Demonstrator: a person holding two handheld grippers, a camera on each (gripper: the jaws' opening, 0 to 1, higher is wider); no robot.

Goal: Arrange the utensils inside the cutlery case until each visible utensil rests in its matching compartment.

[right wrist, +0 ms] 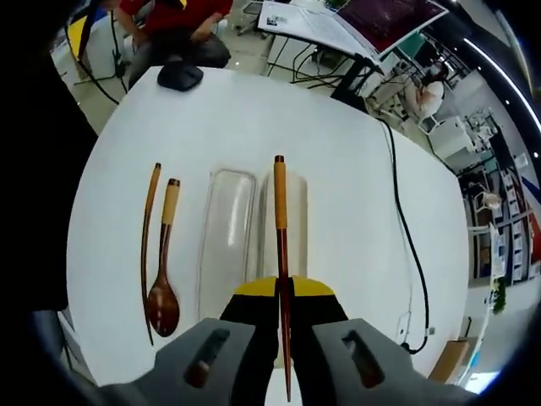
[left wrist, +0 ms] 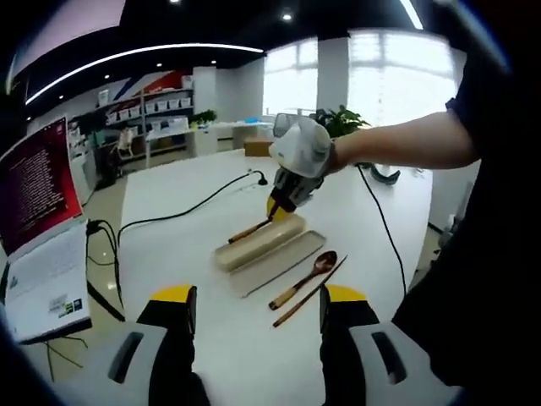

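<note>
The right gripper [right wrist: 283, 292] clamped a chopstick [right wrist: 280, 228] over the cutlery case [right wrist: 292, 211]. The spoon [right wrist: 162, 279] lay left of its jaws. The left gripper [left wrist: 258, 304] stood open, case ahead.

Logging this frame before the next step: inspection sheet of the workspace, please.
Surface: white table, mostly bare.
Job's things: beige case with its clear lid beside it; wooden spoon and one chopstick lie on the table beside the lid; second chopstick is in the right claw, over the case.
Clutter: dark mouse at the table edge.
Grippers: right claw shut on the chopstick; left claw open, empty.
Cables: black cable across the table.
Surroundings: laptop, potted plant, shelves, windows, a seated person in red.
</note>
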